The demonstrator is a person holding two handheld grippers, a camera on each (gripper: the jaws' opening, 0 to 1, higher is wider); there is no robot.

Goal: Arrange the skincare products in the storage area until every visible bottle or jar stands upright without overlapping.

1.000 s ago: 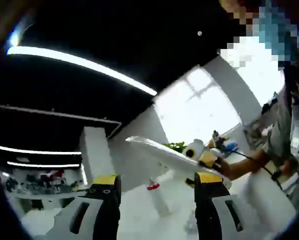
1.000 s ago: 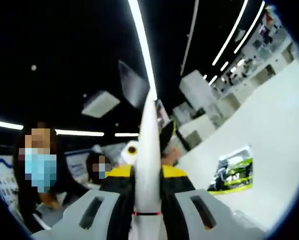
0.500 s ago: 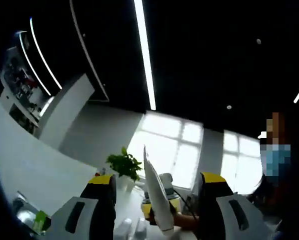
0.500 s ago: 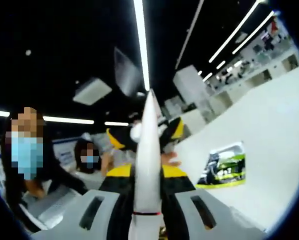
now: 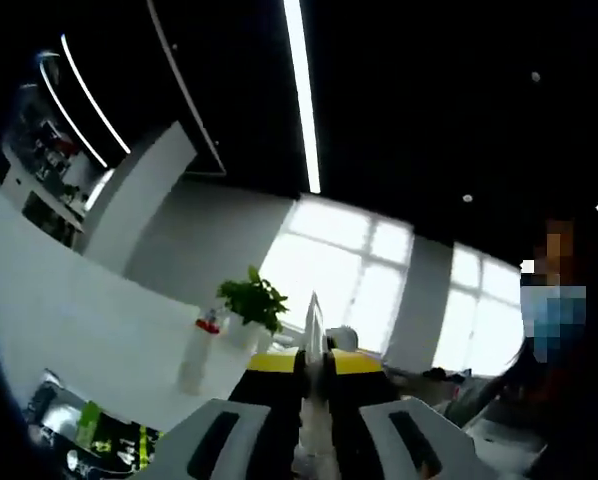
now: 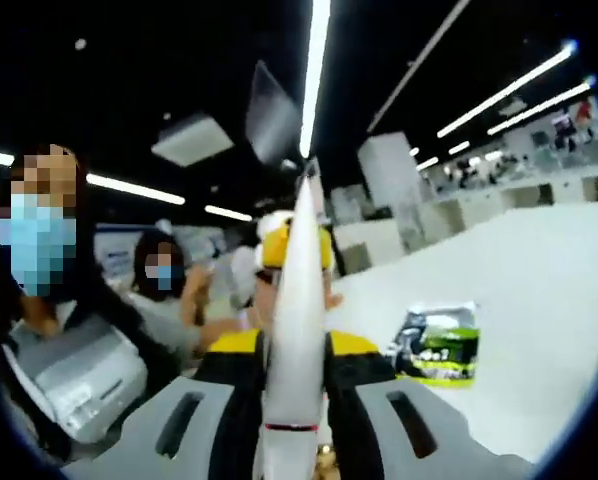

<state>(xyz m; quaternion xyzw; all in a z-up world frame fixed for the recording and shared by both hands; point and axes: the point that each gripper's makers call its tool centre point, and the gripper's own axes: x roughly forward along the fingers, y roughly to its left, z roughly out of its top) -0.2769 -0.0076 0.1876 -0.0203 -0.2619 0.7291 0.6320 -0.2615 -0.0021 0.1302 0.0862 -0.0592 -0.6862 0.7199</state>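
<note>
- Two tools, one in each of the person's hands, are raised off the bench and aimed up toward a dark ceiling with long light strips.
- Left tool (image 5: 314, 372), in the left gripper view: its yellow-tipped jaws stand pressed together on a thin white tube (image 5: 313, 322). The tube's flat crimped end rises edge-on from between the tips as a narrow pale blade.
- Right tool (image 6: 295, 345), in the right gripper view: its jaws are likewise clamped on a white tube (image 6: 296, 300) that stands upright between them. The tube tapers to a flat sealed tip at the top, with a thin red line around its lower end, down between the jaws.
- Whether both tools grip the same tube cannot be told from the views.
- Behind the tube in the right gripper view, a yellow part (image 6: 294, 243) of another tool sits just past the tip, with a hand (image 6: 329, 298) near it.
- White bench (image 6: 519, 290) spreads to the right in that view; a green and black packet (image 6: 437, 346) lies flat on it, well apart from the tube.
- In the left gripper view, a white bench surface (image 5: 69, 330) curves along the left. A potted green plant (image 5: 253, 298) and a small white bottle with a red cap (image 5: 201, 345) stand on it near bright windows.
</note>
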